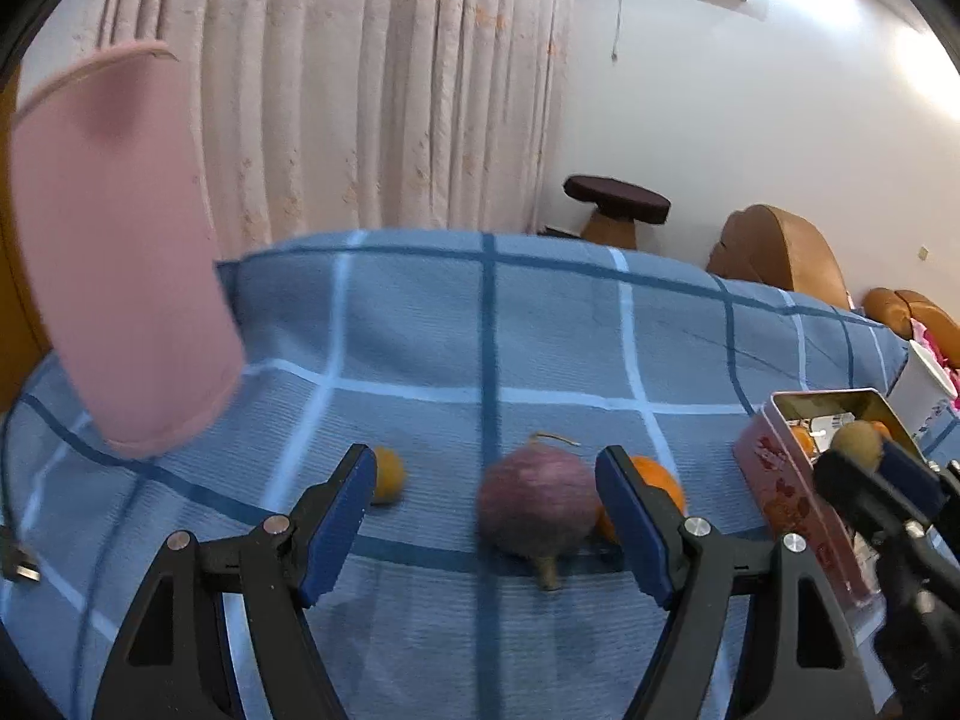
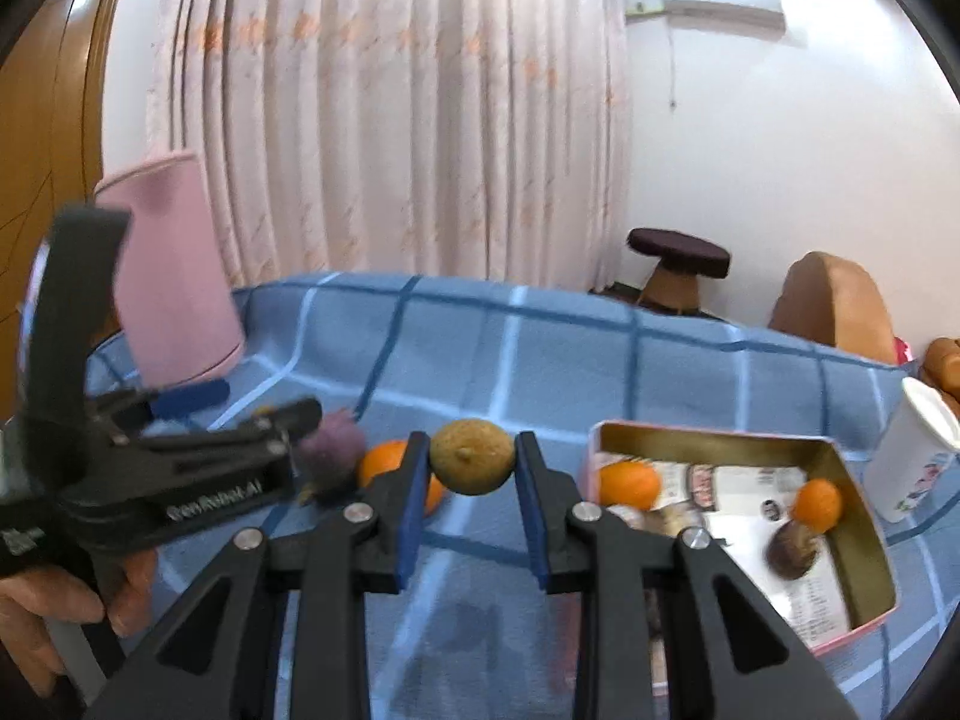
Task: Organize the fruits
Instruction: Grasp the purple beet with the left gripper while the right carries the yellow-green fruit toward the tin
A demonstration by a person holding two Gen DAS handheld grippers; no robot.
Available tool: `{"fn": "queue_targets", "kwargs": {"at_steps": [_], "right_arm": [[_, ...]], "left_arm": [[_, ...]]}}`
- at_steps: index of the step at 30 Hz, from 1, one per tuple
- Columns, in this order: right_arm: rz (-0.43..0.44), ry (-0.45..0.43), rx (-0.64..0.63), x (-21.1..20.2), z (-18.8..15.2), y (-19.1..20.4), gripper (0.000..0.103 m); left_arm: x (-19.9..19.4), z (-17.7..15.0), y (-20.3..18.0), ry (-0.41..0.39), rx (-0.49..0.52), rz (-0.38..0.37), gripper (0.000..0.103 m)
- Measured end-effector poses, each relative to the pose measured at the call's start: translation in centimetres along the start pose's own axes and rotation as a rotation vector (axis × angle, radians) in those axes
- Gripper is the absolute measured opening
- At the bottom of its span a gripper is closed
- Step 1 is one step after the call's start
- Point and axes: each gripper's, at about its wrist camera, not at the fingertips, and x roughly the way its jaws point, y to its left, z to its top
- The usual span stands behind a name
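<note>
We judged the job partly done: two oranges (image 2: 629,483) sat in the tin (image 2: 864,546), our right gripper (image 2: 472,501) pinched a brownish fruit (image 2: 473,456) beside it, while our left gripper (image 1: 480,516) gaped around the purple fruit (image 1: 537,507) on the bed (image 1: 420,330), two oranges (image 1: 387,474) nearby.

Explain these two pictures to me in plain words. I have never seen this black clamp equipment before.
No robot: a person holds two hand-held clamps, each with a camera looking along its fingers.

The left camera shows the left gripper open around a purple fruit on the blue checked cloth, not gripping it. Oranges lie on either side.

The right camera shows the right gripper shut on a brownish-green fruit, lifted above the cloth. Right of it sits an open pink tin holding two oranges. The person's hand is visible at left.
</note>
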Motion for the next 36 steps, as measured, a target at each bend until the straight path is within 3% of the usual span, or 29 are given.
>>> {"fn": "queue_targets", "kwargs": {"at_steps": [7,11,15,18,23,24,25,30,33,36], "right_arm": [[0.018,0.013,0.041,0.1,0.6,-1.2,0.031],[0.022,0.017,0.04,0.2,0.6,-1.2,0.031],[0.019,0.022,0.034,0.4,0.5,-1.1,0.031],[0.025,-0.004,0.052,-0.1,0.6,-1.4,0.031],[0.035,-0.08,0.068,-1.8,0.9,-2.0,0.031],[0.038,-0.088,0.068,-1.9,1.0,-2.2,0.031],[0.038,-0.098,0.067,-2.2,1.0,-2.4,0.031],[0.002,-0.125,0.074,-3.3,0.8,-5.1,0.031],[-0.036,-0.12,0.102,-3.4,0.7,-7.3,0.031],[-0.06,-0.116,0.116,-3.6,0.7,-8.8,0.031]], "left_arm": [[3.5,0.4,-1.1,0.082,-0.047,0.057,0.07],[3.8,0.2,-0.7,0.103,-0.087,-0.021,0.053],[3.1,-0.1,-0.8,0.086,-0.098,-0.02,0.053],[2.1,-0.4,0.1,0.041,-0.136,-0.026,0.053],[-1.2,-0.4,-0.8,-0.098,-0.108,0.038,0.051],[-2.1,-0.4,-1.4,-0.138,-0.104,0.032,0.049],[-2.7,-0.4,-1.6,-0.165,-0.101,0.023,0.039],[-6.1,0.0,-4.2,-0.301,-0.047,-0.053,0.039],[-6.5,0.4,-4.5,-0.31,-0.022,-0.039,0.039],[-5.9,0.8,-2.6,-0.259,-0.054,0.001,0.039]]}}
